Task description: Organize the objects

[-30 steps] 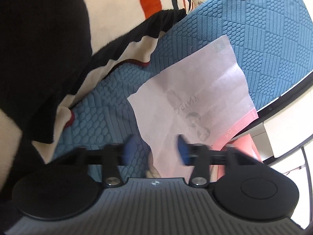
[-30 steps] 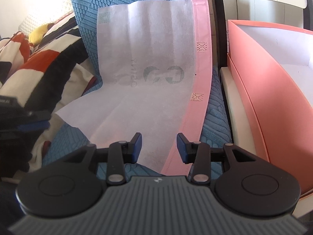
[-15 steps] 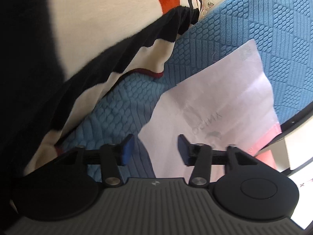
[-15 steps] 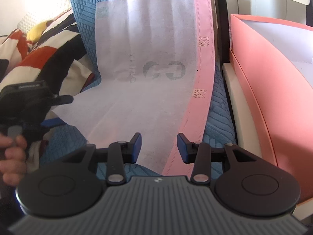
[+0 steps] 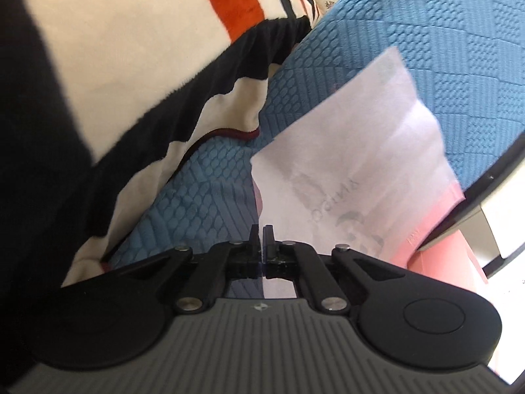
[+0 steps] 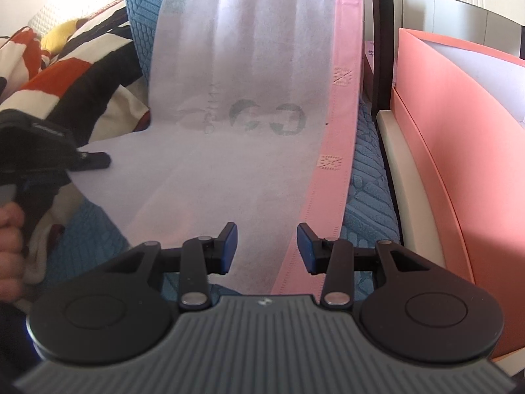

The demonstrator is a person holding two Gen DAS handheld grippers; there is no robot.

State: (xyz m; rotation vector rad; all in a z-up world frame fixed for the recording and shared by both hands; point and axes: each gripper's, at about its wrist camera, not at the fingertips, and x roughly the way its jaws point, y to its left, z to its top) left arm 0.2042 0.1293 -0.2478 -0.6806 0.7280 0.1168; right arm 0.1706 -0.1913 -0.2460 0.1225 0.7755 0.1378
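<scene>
A thin white fabric bag with a pink edge strip lies spread on the blue quilted cover. It also shows in the left wrist view. My left gripper is shut on the bag's left edge; from the right wrist view it shows at the bag's left side. My right gripper is open and empty, hovering over the bag's near end beside the pink strip.
A striped black, white and orange blanket lies bunched to the left of the bag. An open pink box stands at the right beyond the dark bed frame. The blue cover stretches behind.
My left gripper has moved in to the bag's left edge and closed on it. The right gripper has stayed open and nearly still.
</scene>
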